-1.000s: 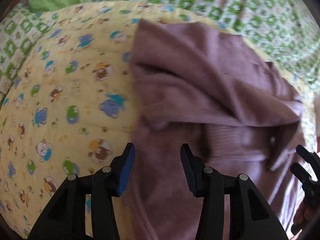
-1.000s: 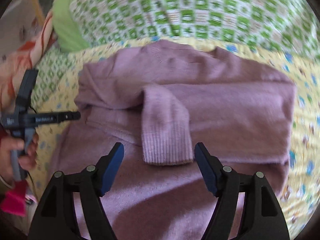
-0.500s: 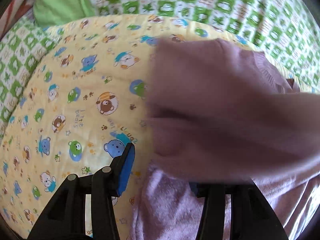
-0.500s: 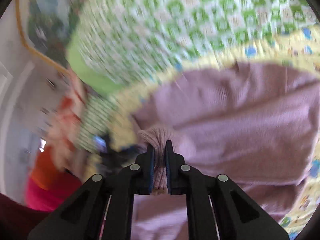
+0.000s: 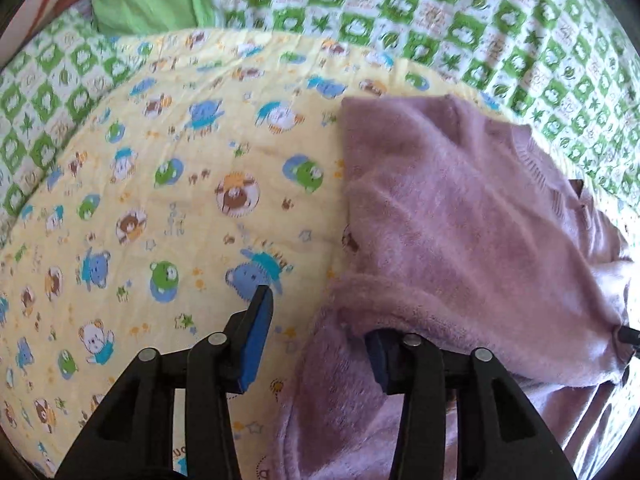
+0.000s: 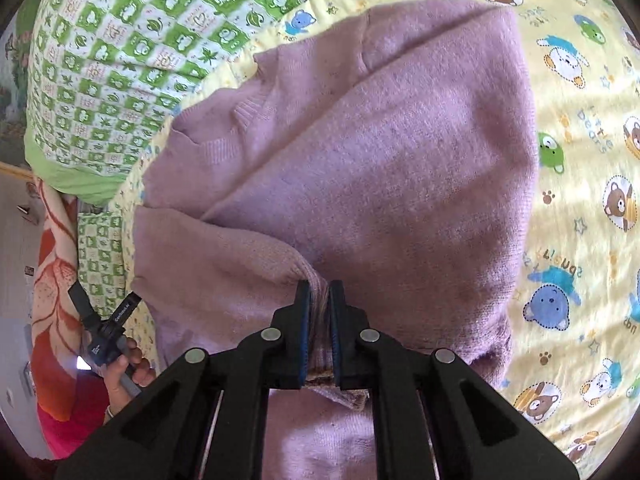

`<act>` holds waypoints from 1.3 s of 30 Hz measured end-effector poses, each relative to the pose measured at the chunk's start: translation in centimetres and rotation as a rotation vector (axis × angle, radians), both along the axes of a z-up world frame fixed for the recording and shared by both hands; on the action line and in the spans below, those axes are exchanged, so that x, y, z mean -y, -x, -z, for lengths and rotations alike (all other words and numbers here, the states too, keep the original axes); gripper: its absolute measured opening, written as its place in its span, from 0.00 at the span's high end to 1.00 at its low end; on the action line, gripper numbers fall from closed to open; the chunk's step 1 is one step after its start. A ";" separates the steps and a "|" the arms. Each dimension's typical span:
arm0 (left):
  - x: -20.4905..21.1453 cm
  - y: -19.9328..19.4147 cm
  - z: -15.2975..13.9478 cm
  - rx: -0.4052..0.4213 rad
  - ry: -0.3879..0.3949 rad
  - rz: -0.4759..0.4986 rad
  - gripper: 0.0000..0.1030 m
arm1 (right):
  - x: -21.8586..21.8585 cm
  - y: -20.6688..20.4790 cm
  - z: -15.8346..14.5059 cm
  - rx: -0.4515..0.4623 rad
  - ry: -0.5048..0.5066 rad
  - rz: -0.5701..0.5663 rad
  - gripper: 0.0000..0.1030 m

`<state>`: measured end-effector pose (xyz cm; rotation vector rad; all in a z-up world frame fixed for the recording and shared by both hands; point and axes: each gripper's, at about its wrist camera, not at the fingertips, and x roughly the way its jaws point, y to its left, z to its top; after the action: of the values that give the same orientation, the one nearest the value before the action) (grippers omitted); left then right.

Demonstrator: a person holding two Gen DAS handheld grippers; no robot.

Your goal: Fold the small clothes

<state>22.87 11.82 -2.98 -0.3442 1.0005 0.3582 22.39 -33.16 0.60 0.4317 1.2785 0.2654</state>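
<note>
My right gripper [image 6: 319, 304] was clamped tight on a bunched fold of the purple sweater [image 6: 380, 168], which filled the frame's centre on the yellow bear-print quilt [image 6: 580, 200]. My left gripper [image 5: 320, 320] stood wide apart, holding nothing, its right finger tucked beneath the sweater's edge at lower right.

Fuzzy matt mauve knit sweater [image 6: 380, 168], ribbed cuff, thin printed yellow cotton bear-print blanket [image 5: 160, 200], green checked quilt [image 5: 440, 8], matt black plastic right gripper [image 6: 319, 292], blue pads
</note>
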 end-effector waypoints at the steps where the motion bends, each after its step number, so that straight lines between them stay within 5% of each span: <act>1: -0.2 0.1 0.1 -0.001 0.010 -0.011 0.58 | -0.3 -0.1 -0.2 0.007 0.009 -0.012 0.91; 7: -1.2 1.5 0.9 0.012 0.072 -0.072 0.58 | -2.8 -1.3 -3.2 0.151 -0.008 -0.075 0.91; 16: -3.1 3.0 2.3 0.044 0.195 -0.145 0.56 | -2.1 -2.3 1.2 0.057 0.186 -0.054 0.91; 24: -3.4 3.4 1.5 0.024 0.257 -0.110 0.53 | -2.1 -1.2 0.5 0.122 0.299 -0.025 0.91; 30: -1.9 6.3 -2.6 0.095 0.202 -0.041 0.54 | -3.1 1.2 -3.2 0.265 0.257 -0.025 0.90; 34: 0.1 4.7 -4.1 0.146 0.230 0.061 0.54 | -6.3 1.3 -1.8 0.241 0.221 -0.146 0.89; 39: 2.0 -0.2 -1.2 -0.020 0.092 0.112 0.53 | -6.3 0.0 1.9 0.141 0.237 -0.079 0.86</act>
<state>23.03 9.78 -1.74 -0.3663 1.0531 0.2148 22.43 -26.86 -1.29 0.1576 1.1730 0.2036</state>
